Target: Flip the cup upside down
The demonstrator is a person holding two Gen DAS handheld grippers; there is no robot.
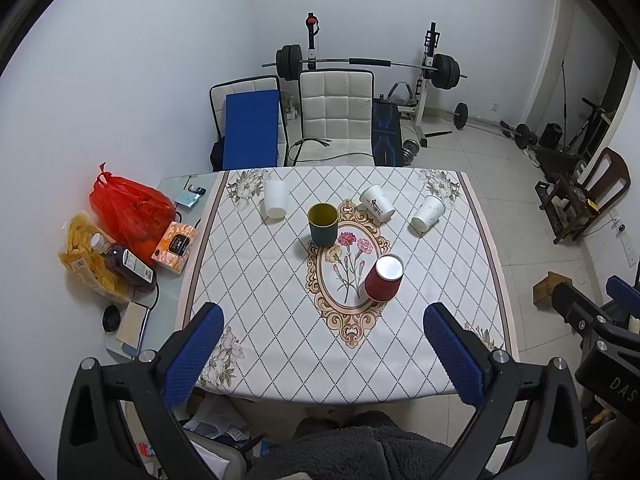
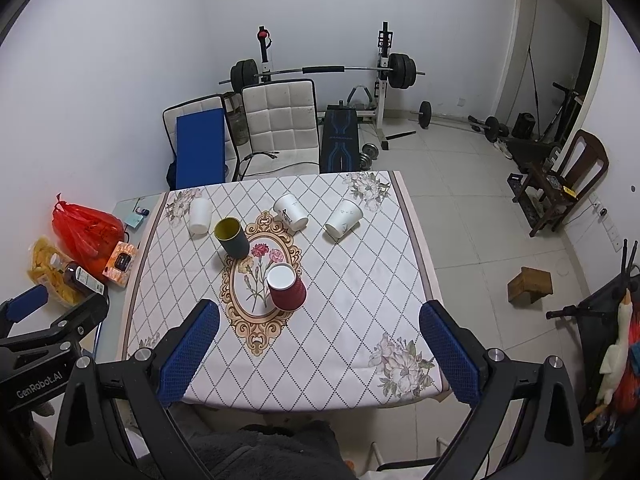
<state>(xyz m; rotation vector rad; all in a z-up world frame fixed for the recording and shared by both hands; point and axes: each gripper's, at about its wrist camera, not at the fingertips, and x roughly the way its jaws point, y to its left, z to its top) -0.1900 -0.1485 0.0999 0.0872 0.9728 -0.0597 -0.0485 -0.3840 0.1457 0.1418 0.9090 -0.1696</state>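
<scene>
A red paper cup point(image 1: 383, 283) point(image 2: 286, 287) stands upside down on the tablecloth's flower oval, white base up. A dark cup with a yellow inside point(image 1: 323, 224) point(image 2: 233, 237) stands upright behind it, mouth up. Three white paper cups stand farther back: one at the left point(image 1: 276, 200) point(image 2: 200, 216), a printed one point(image 1: 377, 202) point(image 2: 291, 211) and one at the right point(image 1: 428, 213) point(image 2: 344, 219), the last two lying tilted. My left gripper point(image 1: 324, 356) is open and empty above the table's near edge. My right gripper point(image 2: 320, 354) is open and empty, also near the front edge.
The table point(image 1: 472, 280) carries a diamond-patterned cloth. At its left lie a red bag point(image 1: 128, 204), a tissue box point(image 1: 176, 246), a bottle point(image 1: 124, 266) and snacks. Two chairs point(image 1: 336, 116) and a barbell rack point(image 1: 428, 80) stand behind. A wooden stool point(image 2: 530, 284) sits on the floor at right.
</scene>
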